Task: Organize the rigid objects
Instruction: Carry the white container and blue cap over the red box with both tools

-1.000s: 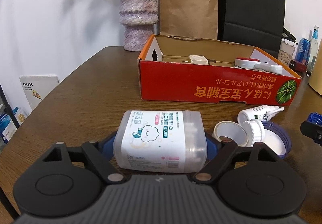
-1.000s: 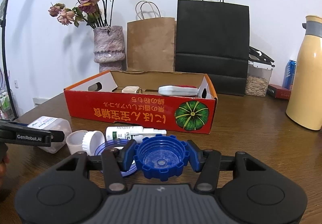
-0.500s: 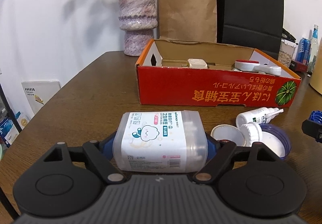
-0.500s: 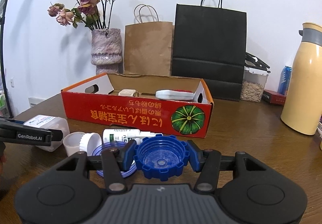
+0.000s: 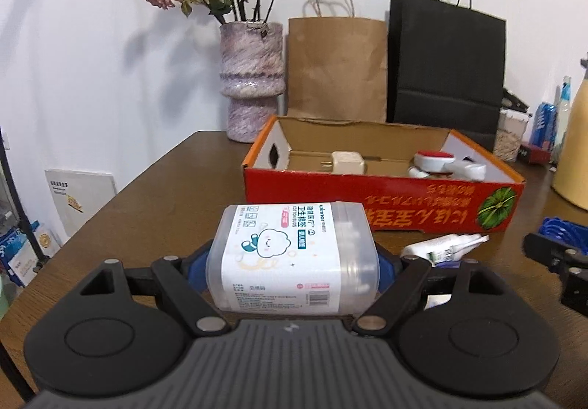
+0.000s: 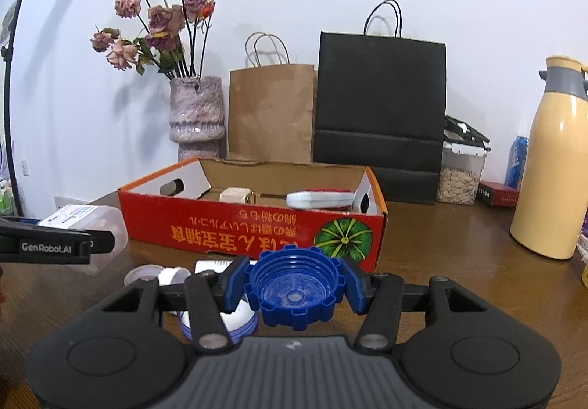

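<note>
My left gripper [image 5: 292, 262] is shut on a clear cotton bud box [image 5: 290, 256] with a white label, held above the table in front of the red cardboard box [image 5: 382, 199]. My right gripper [image 6: 294, 284] is shut on a blue ridged cap [image 6: 294, 289], held above the table near the red cardboard box [image 6: 253, 229]. The cardboard box holds a beige plug adapter [image 5: 347, 162] and a white and red device [image 5: 441, 164]. A small white bottle [image 5: 444, 245] lies on the table below.
A white lid [image 6: 143, 275] and a blue-rimmed lid [image 6: 239, 324] lie on the table. A vase of dried roses [image 6: 196, 115], a brown bag [image 6: 270, 111] and a black bag [image 6: 380, 115] stand behind. A yellow flask [image 6: 551, 166] stands right.
Both grippers have risen with their loads and moved closer to the red box. The lids and bottle stayed on the table.
</note>
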Motion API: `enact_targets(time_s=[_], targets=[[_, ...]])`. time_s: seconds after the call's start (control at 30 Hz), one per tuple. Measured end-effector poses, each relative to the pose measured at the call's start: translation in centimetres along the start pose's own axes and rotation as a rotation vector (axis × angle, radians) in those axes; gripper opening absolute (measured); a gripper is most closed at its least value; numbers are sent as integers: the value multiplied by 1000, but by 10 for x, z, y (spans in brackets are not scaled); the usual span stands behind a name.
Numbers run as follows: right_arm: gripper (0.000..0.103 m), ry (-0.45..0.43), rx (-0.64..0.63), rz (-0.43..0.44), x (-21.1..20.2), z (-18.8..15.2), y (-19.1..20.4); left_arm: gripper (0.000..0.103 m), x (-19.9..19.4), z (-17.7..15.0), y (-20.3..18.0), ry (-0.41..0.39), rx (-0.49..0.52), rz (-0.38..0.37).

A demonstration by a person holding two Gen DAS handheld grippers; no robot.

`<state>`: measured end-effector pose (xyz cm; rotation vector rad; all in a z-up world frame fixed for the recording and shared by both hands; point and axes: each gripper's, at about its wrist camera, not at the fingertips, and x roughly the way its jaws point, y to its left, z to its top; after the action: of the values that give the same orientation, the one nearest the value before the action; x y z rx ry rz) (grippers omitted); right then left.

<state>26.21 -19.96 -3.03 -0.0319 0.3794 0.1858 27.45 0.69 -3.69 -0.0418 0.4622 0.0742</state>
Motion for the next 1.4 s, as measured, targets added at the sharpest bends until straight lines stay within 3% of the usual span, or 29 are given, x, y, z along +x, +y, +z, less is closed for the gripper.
enact_targets(time_s=[0.6,1.4], targets=[[53,-73,-35,12,-1,33,-1,83,-9,36,-18,-87,3,-22],[53,-110,-29,1,62,68,-3,83,43,77,-25,-111,-68,-8]])
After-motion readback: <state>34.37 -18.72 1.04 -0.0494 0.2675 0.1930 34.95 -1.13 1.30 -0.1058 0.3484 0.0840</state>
